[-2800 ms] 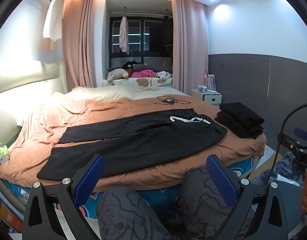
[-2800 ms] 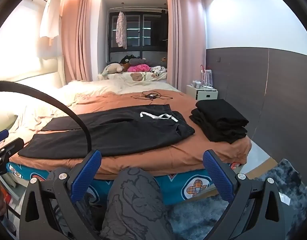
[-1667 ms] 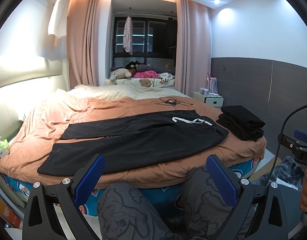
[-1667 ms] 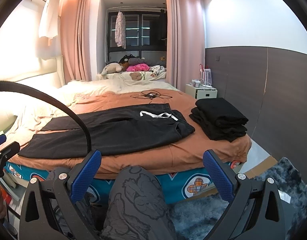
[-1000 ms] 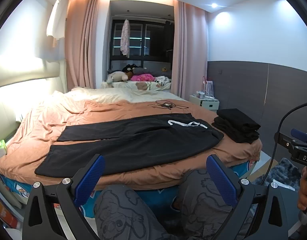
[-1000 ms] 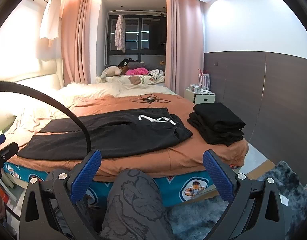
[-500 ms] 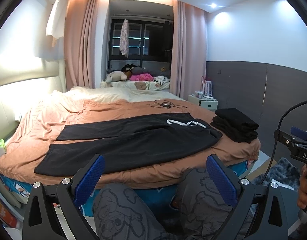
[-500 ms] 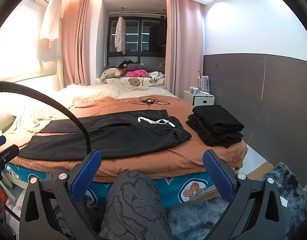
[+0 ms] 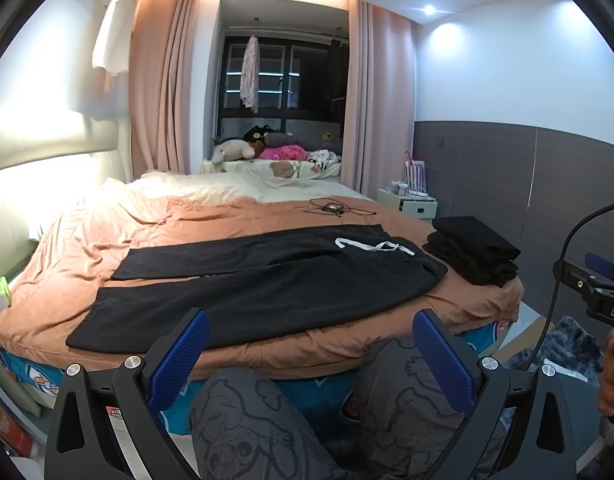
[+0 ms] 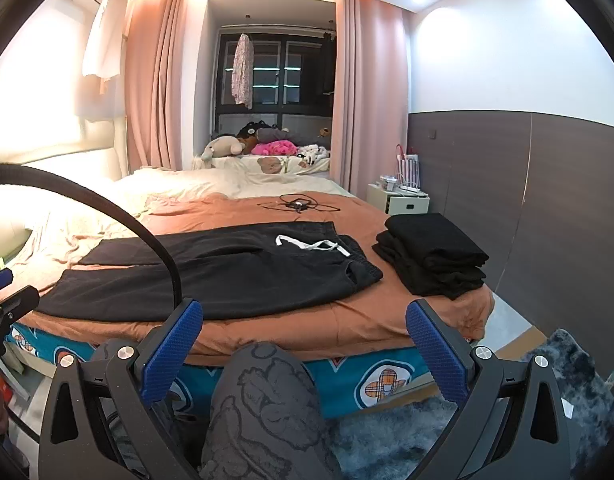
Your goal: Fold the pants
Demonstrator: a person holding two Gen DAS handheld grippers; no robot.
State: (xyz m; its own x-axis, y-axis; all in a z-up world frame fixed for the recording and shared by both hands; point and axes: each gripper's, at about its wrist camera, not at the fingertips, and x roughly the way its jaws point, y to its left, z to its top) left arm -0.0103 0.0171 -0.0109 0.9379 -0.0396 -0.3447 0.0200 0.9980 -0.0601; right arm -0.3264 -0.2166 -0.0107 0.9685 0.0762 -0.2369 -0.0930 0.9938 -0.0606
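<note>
Right gripper [image 10: 305, 338] hangs low off the near edge of the bed [image 10: 347, 320], blue-padded fingers spread wide, nothing between them. On the bed's orange cover the black pants [image 10: 211, 276] lie flat, legs running to the bed's left side, waistband and white drawstring [image 10: 313, 245] toward its right. Just beyond the waistband, at the bed's right corner, sits a stack of folded black clothes [image 10: 435, 258]. A patterned knee [image 10: 267, 392] shows below the bed's edge.
</note>
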